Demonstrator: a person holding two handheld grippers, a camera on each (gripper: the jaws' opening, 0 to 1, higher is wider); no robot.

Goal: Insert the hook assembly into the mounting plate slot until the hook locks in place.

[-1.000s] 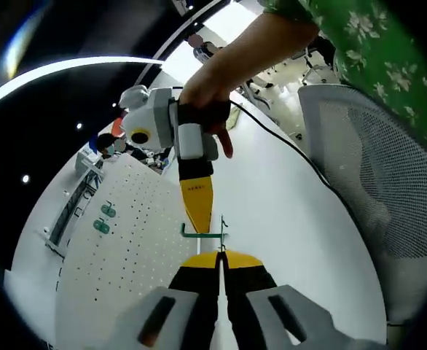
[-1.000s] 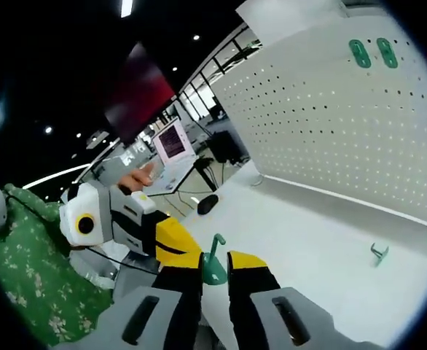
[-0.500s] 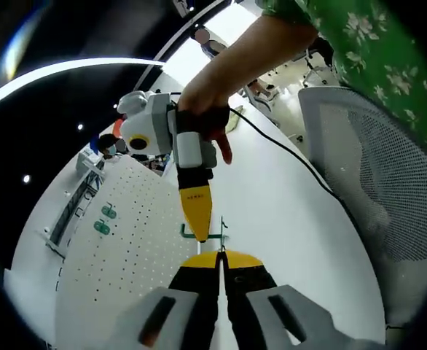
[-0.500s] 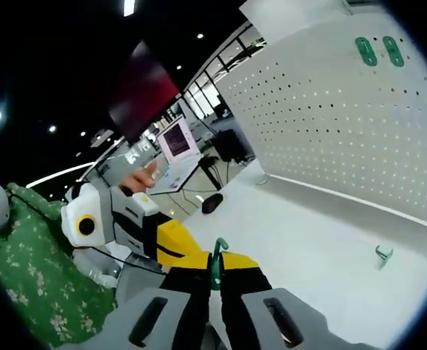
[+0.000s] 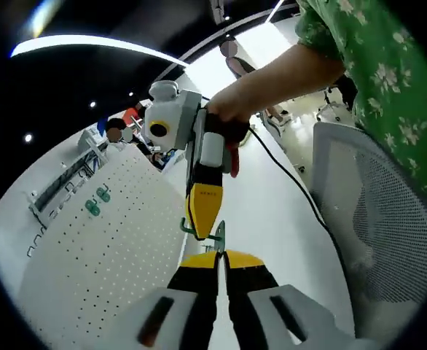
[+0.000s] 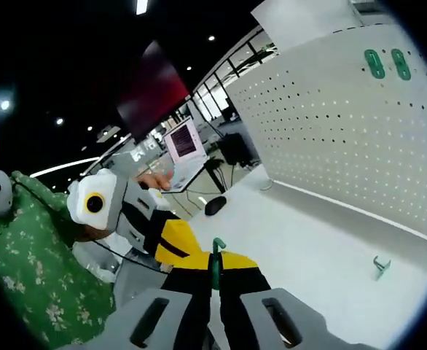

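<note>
Pinching green hook [image 6: 215,257], both grippers

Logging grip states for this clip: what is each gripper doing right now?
Left gripper: shut on the green hook.
Right gripper: shut on the same green hook.

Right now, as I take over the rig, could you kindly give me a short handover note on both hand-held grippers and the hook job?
Left hand-held gripper: shut on the green hook, held above the white table.
Right hand-held gripper: shut on the same green hook, so both hold it.
White pegboard: upright on the table, two green pieces already on it near the top.
Another small green hook lies on the table.
Done: hook picked up. Left: carry it to the pegboard and insert until it locks.
</note>
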